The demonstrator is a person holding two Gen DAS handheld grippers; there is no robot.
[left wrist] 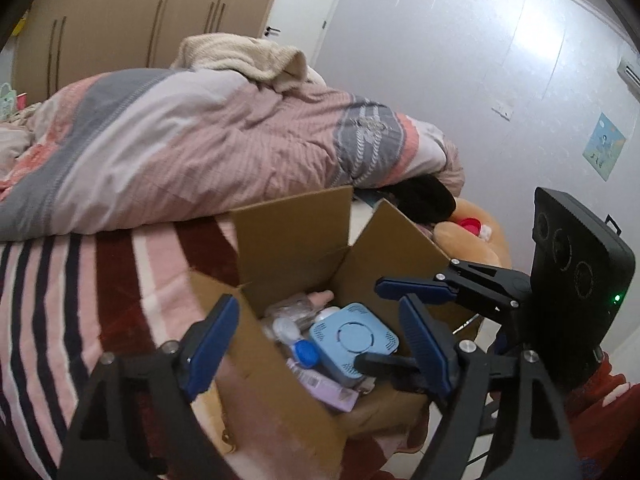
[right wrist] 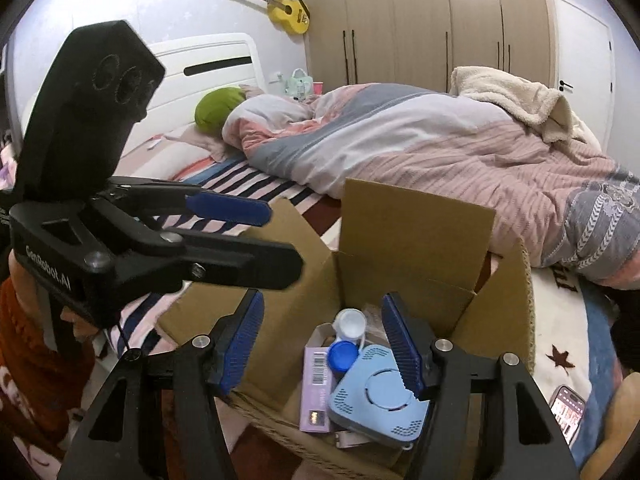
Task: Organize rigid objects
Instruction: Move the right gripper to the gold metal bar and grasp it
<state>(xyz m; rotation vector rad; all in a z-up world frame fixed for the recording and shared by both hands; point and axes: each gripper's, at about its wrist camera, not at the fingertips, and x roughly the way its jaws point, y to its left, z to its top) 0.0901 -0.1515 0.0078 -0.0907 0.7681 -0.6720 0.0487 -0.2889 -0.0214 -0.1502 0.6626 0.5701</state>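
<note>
An open cardboard box [left wrist: 292, 236] [right wrist: 416, 220] stands on the striped bed. Inside lie a light blue square device [left wrist: 352, 338] [right wrist: 378, 400], a blue-capped contact lens case [left wrist: 306, 354] [right wrist: 342, 354], a lilac packet [left wrist: 328, 390] [right wrist: 318, 388] and a white round lid [right wrist: 352, 322]. My left gripper [left wrist: 320, 344] is open and empty, its fingers either side of the box's near corner. My right gripper [right wrist: 324, 348] is open and empty above the box's contents. It also shows in the left wrist view [left wrist: 400, 308]. The left gripper shows in the right wrist view [right wrist: 276, 236].
A rumpled pink and grey duvet [left wrist: 192, 140] [right wrist: 420, 148] lies behind the box. A phone [right wrist: 568, 408] lies on the bedding at right. A brown plush toy [left wrist: 472, 236] sits past the box. A wardrobe [right wrist: 424, 20] and a yellow ukulele [right wrist: 286, 10] stand behind.
</note>
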